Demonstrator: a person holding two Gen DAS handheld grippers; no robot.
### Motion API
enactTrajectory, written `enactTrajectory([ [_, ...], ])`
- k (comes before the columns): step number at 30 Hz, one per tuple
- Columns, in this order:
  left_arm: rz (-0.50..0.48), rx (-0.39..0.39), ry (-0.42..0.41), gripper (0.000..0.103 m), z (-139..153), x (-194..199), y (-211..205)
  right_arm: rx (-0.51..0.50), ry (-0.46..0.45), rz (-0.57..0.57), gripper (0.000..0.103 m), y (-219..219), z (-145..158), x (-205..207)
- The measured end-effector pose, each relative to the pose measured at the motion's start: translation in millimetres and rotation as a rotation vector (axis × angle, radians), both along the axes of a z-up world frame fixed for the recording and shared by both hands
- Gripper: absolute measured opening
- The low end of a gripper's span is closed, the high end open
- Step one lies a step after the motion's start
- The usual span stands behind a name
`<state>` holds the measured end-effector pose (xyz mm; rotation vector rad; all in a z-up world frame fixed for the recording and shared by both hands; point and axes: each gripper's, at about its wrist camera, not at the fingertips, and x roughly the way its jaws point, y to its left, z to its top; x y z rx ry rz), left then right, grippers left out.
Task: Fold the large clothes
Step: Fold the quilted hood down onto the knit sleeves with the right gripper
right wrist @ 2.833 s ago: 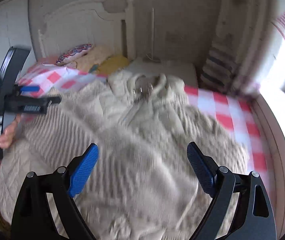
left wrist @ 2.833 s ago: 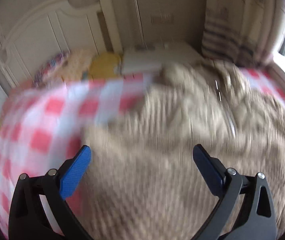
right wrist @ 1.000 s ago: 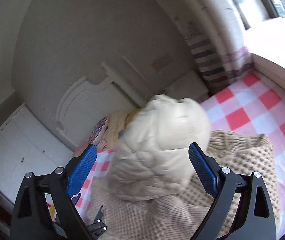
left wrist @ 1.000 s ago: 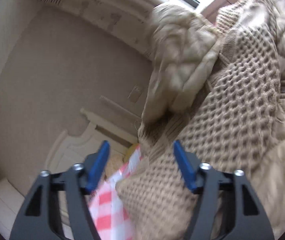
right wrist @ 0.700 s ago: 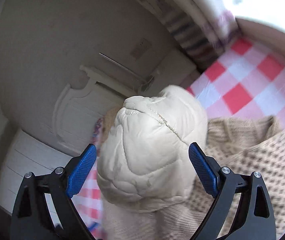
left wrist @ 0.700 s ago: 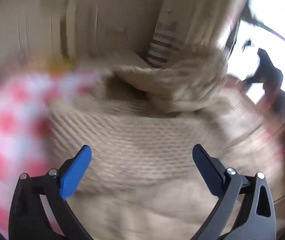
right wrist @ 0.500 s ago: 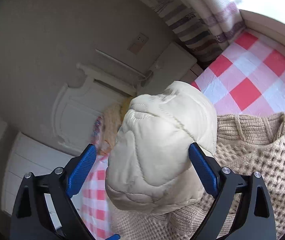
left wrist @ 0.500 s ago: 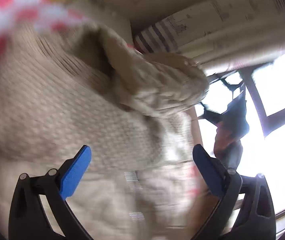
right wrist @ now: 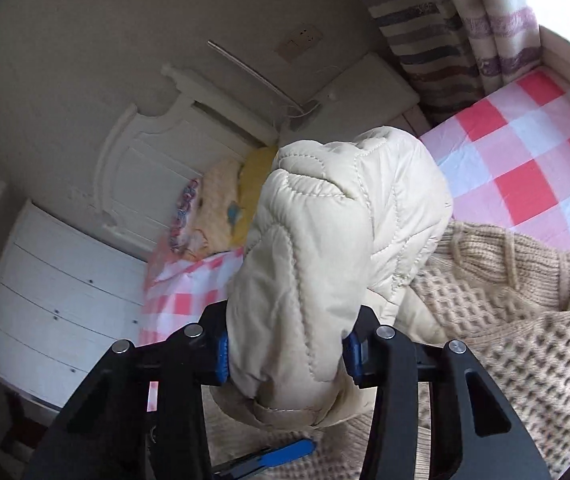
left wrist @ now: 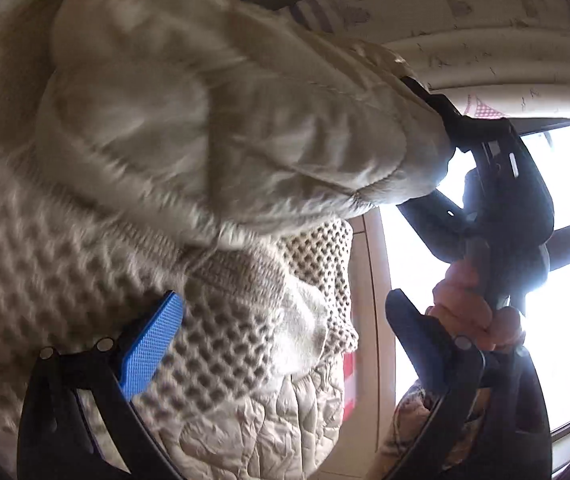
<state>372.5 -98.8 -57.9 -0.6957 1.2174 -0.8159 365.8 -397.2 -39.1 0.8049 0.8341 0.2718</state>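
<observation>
A large beige knit sweater with a cream quilted lining lies on the bed. My right gripper (right wrist: 285, 354) is shut on a cream quilted sleeve (right wrist: 337, 232) and holds it up above the waffle-knit body (right wrist: 517, 320). The left wrist view shows the same sleeve (left wrist: 225, 120) pinched in the right gripper (left wrist: 445, 128), held by a hand. My left gripper (left wrist: 285, 340) is open, its blue pad (left wrist: 151, 344) lying against the knit (left wrist: 45, 264); quilted lining (left wrist: 261, 432) shows below.
The bed has a red-and-white checked sheet (right wrist: 525, 168). Pillows (right wrist: 221, 204) lie by the white headboard (right wrist: 157, 160). A white drawer unit (right wrist: 57, 300) stands at left, a nightstand (right wrist: 365, 88) and striped curtain (right wrist: 445, 32) at the back. A bright window (left wrist: 565, 240) is beside the bed.
My right gripper has closed on the quilted sleeve, which sat loose between its open jaws before. My left gripper has swung in closer against the knit and stays open.
</observation>
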Motion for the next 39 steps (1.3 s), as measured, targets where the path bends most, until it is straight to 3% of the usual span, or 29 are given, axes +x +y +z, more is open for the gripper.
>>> enactTrajectory([
  [2, 0.027, 0.026, 0.002, 0.1, 3.7, 7.6, -5.6, -0.002, -0.018, -0.02, 0.038, 0.8, 5.2, 1.9],
  [5, 0.061, 0.168, -0.023, 0.1, 9.4, 24.2, -19.1, 0.105, -0.055, -0.038, 0.033, -0.9, 11.2, 3.7],
  [7, 0.117, 0.345, -0.175, 0.099, 27.9, 36.5, -23.8, 0.149, -0.09, -0.052, 0.031, -1.0, 19.2, 3.5],
  [9, 0.254, 0.541, -0.387, 0.099, 55.9, 46.4, -20.0, 0.191, -0.127, -0.046, 0.031, 0.9, 26.5, 0.0],
  [11, 0.406, 0.663, -0.554, 0.099, 79.0, 52.7, -6.0, 0.204, -0.183, -0.021, 0.031, 10.2, 32.3, -12.2],
  [13, 0.537, 0.741, -0.681, 0.099, 92.1, 54.0, 12.9, 0.154, -0.229, 0.027, 0.031, 32.7, 33.0, -32.0],
  [16, 0.501, 0.8, -0.773, 0.099, 82.5, 43.1, 33.9, 0.043, -0.239, 0.162, 0.031, 79.1, 17.4, -72.4],
  [18, 0.48, 0.931, -0.829, 0.099, 65.6, 26.6, 53.3, -0.033, -0.211, 0.289, 0.031, 109.6, -4.4, -104.1],
  [20, 0.483, 1.045, -0.812, 0.099, 46.8, 17.9, 79.6, -0.072, -0.196, 0.369, 0.031, 120.6, -20.5, -128.3],
  [21, 0.484, 1.042, -0.78, 0.099, 41.8, 14.1, 97.7, -0.073, -0.189, 0.376, 0.031, 118.9, -25.9, -135.7],
  [23, 0.495, 0.955, -0.725, 0.099, 46.5, 7.5, 123.9, -0.069, -0.164, 0.311, 0.035, 98.5, -35.9, -144.9],
  [24, 0.499, 0.874, -0.708, 0.1, 54.5, -0.5, 131.2, -0.061, -0.159, 0.257, 0.043, 83.4, -38.1, -145.6],
  [25, 0.487, 0.803, -0.711, 0.1, 62.0, -9.5, 136.5, -0.058, -0.163, 0.21, 0.072, 71.6, -38.9, -145.1],
  [26, 0.462, 0.745, -0.73, 0.1, 72.5, -16.1, 130.3, -0.078, -0.17, 0.146, 0.088, 58.3, -37.1, -144.7],
  [28, 0.339, 0.721, -0.854, 0.1, 101.3, -34.4, 92.2, -0.137, -0.189, 0.115, 0.087, 45.6, -30.0, -138.6],
  [30, 0.216, 0.791, -0.993, 0.101, 117.8, -45.9, 41.7, -0.17, -0.205, 0.141, 0.076, 42.8, -24.6, -130.4],
  [32, 0.137, 0.858, -1.09, 0.101, 130.8, -43.9, -6.6, -0.181, -0.193, 0.162, 0.058, 39.3, -24.5, -117.7],
  [35, 0.049, 0.877, -1.067, 0.101, 143.3, -21.6, -54.4, -0.175, -0.157, 0.177, 0.049, 35.2, -35.0, -102.9],
  [37, -0.112, 0.789, -0.981, 0.101, 145.1, -6.7, -77.3, -0.165, -0.129, 0.16, 0.049, 31.9, -44.9, -95.6],
  [39, -0.205, 0.739, -1.025, 0.101, 144.7, -18.7, -89.8, -0.132, -0.12, 0.157, 0.049, 25.3, -52.3, -94.7],
])
